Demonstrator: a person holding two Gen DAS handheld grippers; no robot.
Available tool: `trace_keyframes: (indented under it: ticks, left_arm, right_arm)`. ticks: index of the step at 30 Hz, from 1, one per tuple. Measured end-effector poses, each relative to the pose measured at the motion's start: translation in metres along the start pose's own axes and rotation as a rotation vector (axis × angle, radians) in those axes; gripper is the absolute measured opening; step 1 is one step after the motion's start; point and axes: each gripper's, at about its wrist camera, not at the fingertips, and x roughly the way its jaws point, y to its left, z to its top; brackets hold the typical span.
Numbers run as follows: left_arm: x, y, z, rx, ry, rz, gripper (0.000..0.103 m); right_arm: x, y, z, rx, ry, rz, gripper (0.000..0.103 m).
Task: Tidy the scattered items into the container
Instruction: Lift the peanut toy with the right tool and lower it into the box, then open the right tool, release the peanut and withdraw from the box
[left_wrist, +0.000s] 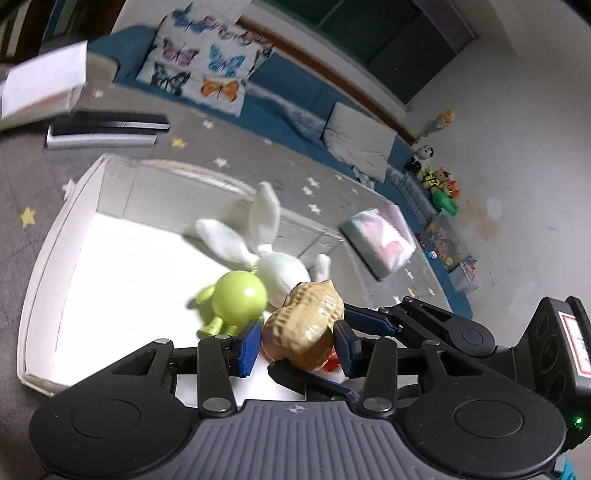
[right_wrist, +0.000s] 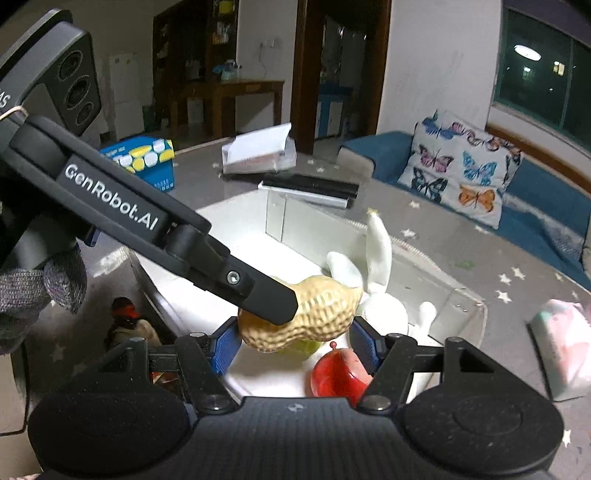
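A: Left wrist view, fingers first. Left gripper (left_wrist: 300, 343): blue pads (left_wrist: 248, 345) sit on either side of the peanut toy (left_wrist: 303, 326). Left pad touches the shell; right pad looks in contact too, so it is pinching the peanut.

B: Right wrist view agrees. Right gripper (right_wrist: 293, 341) has its blue pads (right_wrist: 225, 347) spread, the same peanut toy (right_wrist: 314, 314) between them. I cannot tell if either pad touches it. A black finger of the left gripper (right_wrist: 269, 301) lies across the shell's near-left end.

A: Where is the peanut relative to the container?

B: Over the near right corner of the white container (left_wrist: 48, 258), above its floor. Whether it rests on anything is hidden by the fingers.

A: Inside, just beyond: green figure (left_wrist: 238, 299) left, white rabbit (left_wrist: 273, 258) behind, ears pointing far.

B: Red toy (right_wrist: 338, 373) under the peanut, partly cut off by my gripper body; only a sliver of the green figure (right_wrist: 299, 347) shows.

A: Outside the container, right, on the grey star mat (left_wrist: 155, 147): a pastel packet (left_wrist: 380, 240), blurred.

B: Near left on the floor, a dark figure with an orange band (right_wrist: 127, 321), too dim to identify.
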Motion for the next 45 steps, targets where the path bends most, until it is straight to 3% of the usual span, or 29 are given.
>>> trace_keyframes:
  ticks: [18,29,45]
  left_arm:
    - [0.038,0.038,0.011,-0.106,0.101,-0.005,0.046]
    - [0.048,0.041,0.01,-0.113,0.128,0.028,0.046]
    - [0.029,0.026,0.007,-0.05,0.07,0.067,0.045]
  right_arm:
    - [0.047,-0.014,0.002,-0.002,0.138,0.048,0.066]
    - [0.048,-0.015,0.003,-0.006,0.144,0.046,0.066]
    - [0.027,-0.008,0.001,0.03,0.081,0.042,0.066]
